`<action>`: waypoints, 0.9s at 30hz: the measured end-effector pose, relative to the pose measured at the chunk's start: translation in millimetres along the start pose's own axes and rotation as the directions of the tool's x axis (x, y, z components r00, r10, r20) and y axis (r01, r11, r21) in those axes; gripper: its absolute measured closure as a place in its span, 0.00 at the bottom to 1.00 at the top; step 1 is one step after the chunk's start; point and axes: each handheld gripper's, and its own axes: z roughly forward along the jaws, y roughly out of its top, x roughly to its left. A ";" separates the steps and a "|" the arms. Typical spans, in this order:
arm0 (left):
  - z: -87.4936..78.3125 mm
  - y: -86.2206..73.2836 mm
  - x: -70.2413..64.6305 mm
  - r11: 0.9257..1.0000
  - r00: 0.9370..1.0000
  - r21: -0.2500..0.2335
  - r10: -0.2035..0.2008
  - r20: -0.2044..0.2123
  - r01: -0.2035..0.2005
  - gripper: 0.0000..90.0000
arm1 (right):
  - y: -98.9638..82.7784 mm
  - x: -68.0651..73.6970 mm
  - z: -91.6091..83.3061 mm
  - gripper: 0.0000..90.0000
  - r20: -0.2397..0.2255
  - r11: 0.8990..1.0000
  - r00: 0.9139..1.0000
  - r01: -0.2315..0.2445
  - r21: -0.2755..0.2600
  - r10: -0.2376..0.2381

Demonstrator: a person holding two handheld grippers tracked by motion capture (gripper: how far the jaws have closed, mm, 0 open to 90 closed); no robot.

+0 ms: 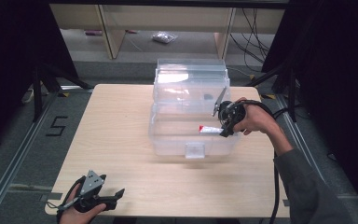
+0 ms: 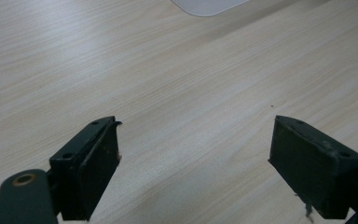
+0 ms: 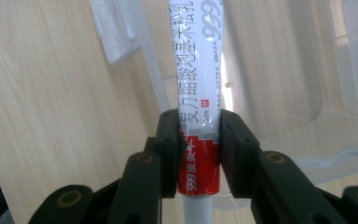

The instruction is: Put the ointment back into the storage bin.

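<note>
Right gripper view: the right claw (image 3: 200, 154) clamps a red-and-white tube (image 3: 198, 93) over the clear bin (image 1: 191, 140) at centre frame. Lower left in the high view, the left claw (image 1: 116, 196) rests released on the tabletop (image 1: 116, 135).

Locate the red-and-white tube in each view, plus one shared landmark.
High view: tube right of centre, over the clear bin, in the right claw.
Left gripper view: not in it.
Right gripper view: tube centre, running up from between the pads.
Landmark: clear bin, light wood table.
</note>
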 end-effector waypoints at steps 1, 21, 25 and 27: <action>0.8 -0.3 -1.0 1.000 1.000 -0.011 -0.013 -0.001 0.013 0.17 | 0.3 -1.5 1.1 0.79 -0.003 1.000 1.000 0.006 -0.003 -0.006; 0.8 -0.3 -1.1 1.000 1.000 -0.011 -0.015 -0.007 0.015 0.17 | -1.3 -16.7 36.2 0.79 -0.046 0.999 0.999 -0.008 0.043 0.010; 1.2 -0.5 -0.9 1.000 1.000 -0.012 -0.015 -0.003 0.015 0.17 | -0.9 -17.9 37.2 0.79 -0.048 0.999 0.999 -0.003 0.042 0.005; -0.1 0.1 -0.9 1.000 1.000 -0.002 -0.009 -0.008 0.009 0.17 | -0.8 -19.6 39.9 0.79 -0.060 0.999 0.998 0.025 0.026 -0.024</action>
